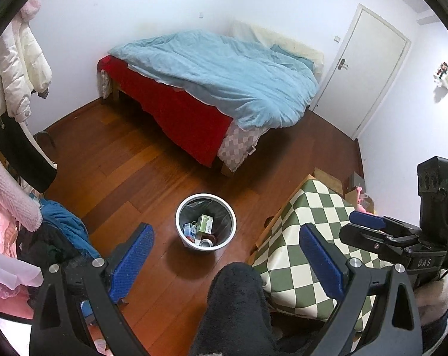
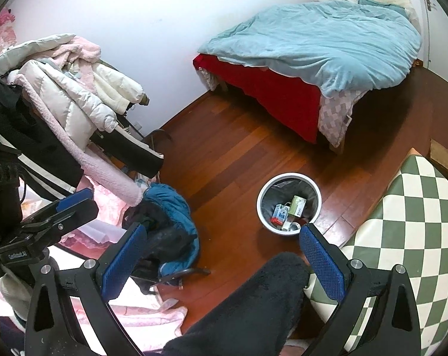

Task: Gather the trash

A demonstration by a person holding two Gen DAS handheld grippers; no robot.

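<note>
My left gripper and right gripper both hang spread and empty. The white trash bin, holding cartons, stands on the floor beyond them, left of the checkered counter.

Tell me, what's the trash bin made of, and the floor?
The trash bin looks like smooth white plastic, judging by its glossy rim, with a dark bag lining it. The floor looks like polished reddish wood: you can see plank seams and a shine.

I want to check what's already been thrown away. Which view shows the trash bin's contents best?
The left wrist view: the trash bin sits near centre, its boxes and can unobstructed. In the right wrist view the trash bin shows similar contents, but the right gripper's finger overlaps its lower rim.
</note>
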